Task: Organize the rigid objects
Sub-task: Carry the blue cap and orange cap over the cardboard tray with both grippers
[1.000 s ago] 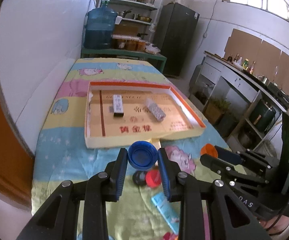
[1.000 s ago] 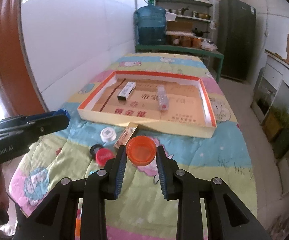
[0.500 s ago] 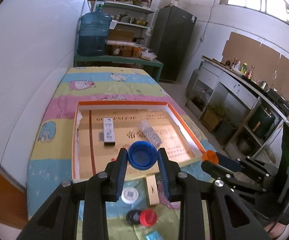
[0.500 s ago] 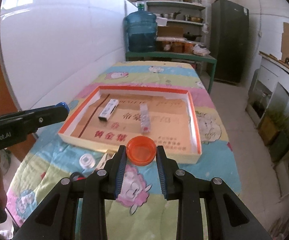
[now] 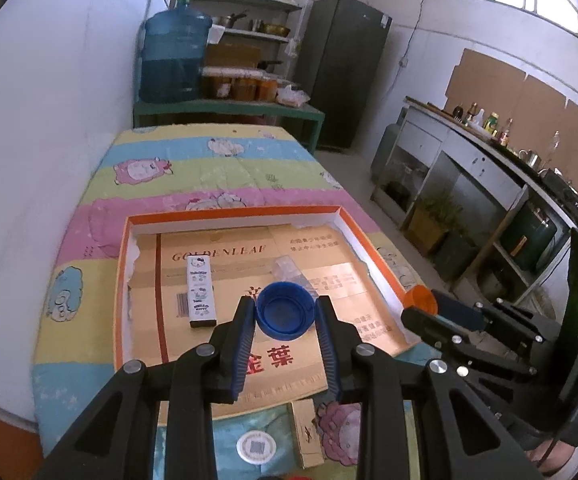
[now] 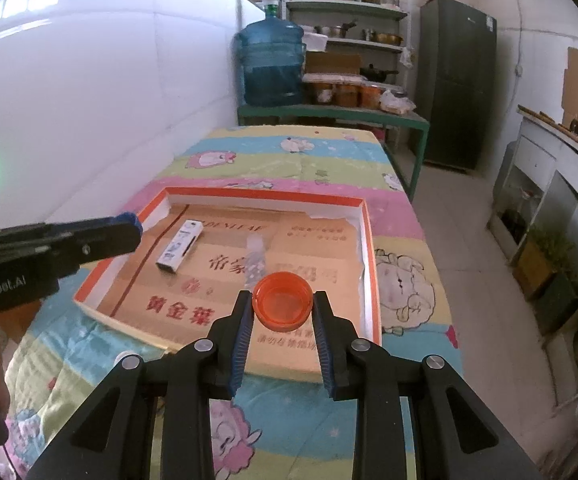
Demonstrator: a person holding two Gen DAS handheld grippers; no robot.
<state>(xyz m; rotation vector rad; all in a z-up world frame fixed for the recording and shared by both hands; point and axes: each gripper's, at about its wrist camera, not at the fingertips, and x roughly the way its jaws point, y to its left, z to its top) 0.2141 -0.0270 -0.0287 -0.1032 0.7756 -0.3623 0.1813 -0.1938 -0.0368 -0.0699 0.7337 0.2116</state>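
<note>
Left gripper [image 5: 285, 312] clamps a blue bottle cap [image 5: 285, 310] above the orange-rimmed cardboard tray [image 5: 225, 215]; right gripper [image 6: 282, 306] clamps an orange cap [image 6: 282, 301] above the same tray.

Room over the tray, clutter at its near edge

The tray [image 5: 231, 213] is open above, walled only by a low rim; a white carton [image 5: 200, 292] lies at its left and a clear packet [image 5: 289, 270] at mid-floor, with bare cardboard between and to the right. The left gripper [image 5: 285, 316] and right gripper [image 6: 282, 305] each grip a cap over it. Just outside the near rim lie a small box [image 5: 307, 432] and a white disc [image 5: 256, 446].
</note>
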